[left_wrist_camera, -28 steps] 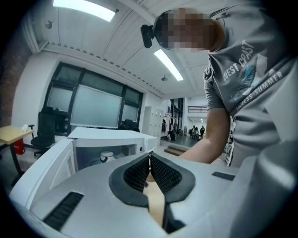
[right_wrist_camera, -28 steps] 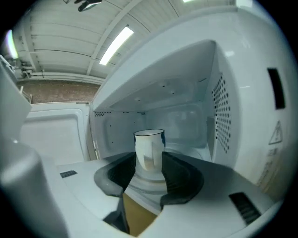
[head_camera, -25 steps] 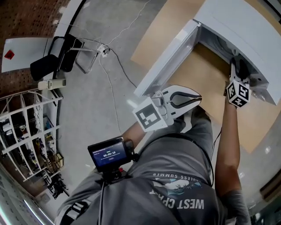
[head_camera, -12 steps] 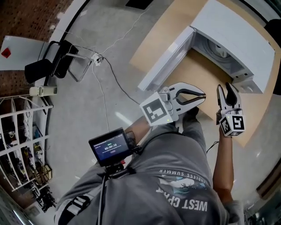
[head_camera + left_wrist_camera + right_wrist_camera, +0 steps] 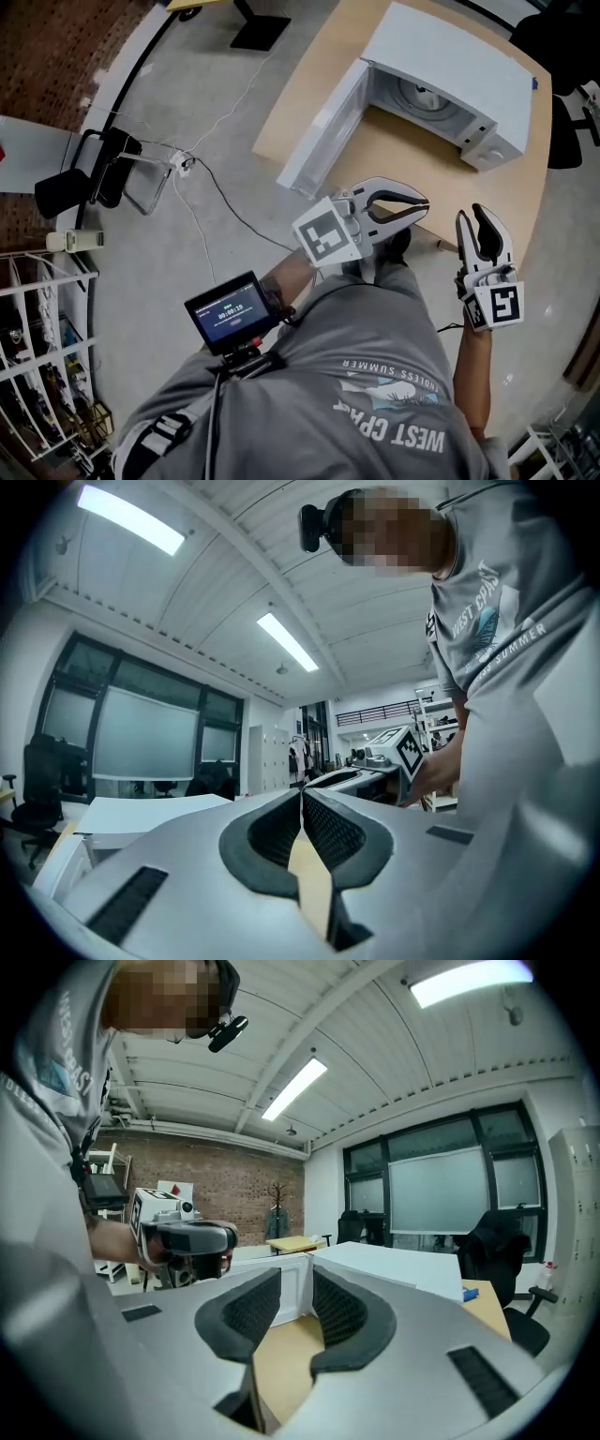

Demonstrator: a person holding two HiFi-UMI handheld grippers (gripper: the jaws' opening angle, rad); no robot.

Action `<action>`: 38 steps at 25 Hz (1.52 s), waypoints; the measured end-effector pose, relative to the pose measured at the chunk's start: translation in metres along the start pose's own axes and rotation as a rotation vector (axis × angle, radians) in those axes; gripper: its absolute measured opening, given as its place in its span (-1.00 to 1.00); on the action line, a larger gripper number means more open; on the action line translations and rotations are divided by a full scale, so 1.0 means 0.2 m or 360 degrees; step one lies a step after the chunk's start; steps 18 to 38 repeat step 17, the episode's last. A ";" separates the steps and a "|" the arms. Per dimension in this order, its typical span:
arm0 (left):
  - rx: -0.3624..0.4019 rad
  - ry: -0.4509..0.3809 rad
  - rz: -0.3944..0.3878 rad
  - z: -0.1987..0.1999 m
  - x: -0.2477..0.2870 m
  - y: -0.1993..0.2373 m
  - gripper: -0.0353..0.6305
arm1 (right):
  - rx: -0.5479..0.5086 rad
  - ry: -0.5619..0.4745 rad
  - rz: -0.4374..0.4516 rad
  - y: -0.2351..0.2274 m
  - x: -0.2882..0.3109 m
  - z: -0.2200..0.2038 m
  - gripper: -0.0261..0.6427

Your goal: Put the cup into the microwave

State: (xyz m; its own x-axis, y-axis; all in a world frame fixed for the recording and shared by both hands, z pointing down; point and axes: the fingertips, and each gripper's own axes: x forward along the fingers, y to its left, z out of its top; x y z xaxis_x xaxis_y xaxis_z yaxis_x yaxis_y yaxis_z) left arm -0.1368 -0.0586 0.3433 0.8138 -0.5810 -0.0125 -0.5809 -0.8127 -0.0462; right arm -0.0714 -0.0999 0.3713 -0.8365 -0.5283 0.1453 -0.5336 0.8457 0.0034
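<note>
**Cup location.** I see no cup in either claw or on the surface point(image 5: 412, 155). A round shape point(image 5: 427, 94) lies on the floor of the microwave point(image 5: 450, 52) cavity. I cannot tell whether it is the cup or the turntable. The door point(image 5: 323, 127) stands open.

**Governing relation.** The cavity lies ahead of both claws, well apart from them across bare surface. The right claw point(image 5: 472, 217) points toward the control-panel side. The left claw point(image 5: 424, 206) sits nearer the door.

**Claw state.** The right claw's jaws have just been closing; a gap shows between them with nothing in it. The left claw's jaws meet at the tips, holding nothing.

**Judgement.** If the round shape is the cup, placement is complete.
</note>
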 end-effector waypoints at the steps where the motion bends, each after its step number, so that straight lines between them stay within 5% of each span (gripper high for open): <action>1: 0.0003 -0.0002 -0.0014 0.02 0.01 -0.03 -0.82 | -0.0005 -0.0013 -0.0021 0.01 -0.05 0.04 -0.57; 17: 0.0100 -0.0004 -0.0093 0.22 0.37 -0.52 -0.82 | -0.0042 -0.0168 -0.0180 -0.02 -0.95 0.40 -0.57; 38: 0.0100 -0.0004 -0.0093 0.22 0.37 -0.52 -0.82 | -0.0042 -0.0168 -0.0180 -0.02 -0.95 0.40 -0.57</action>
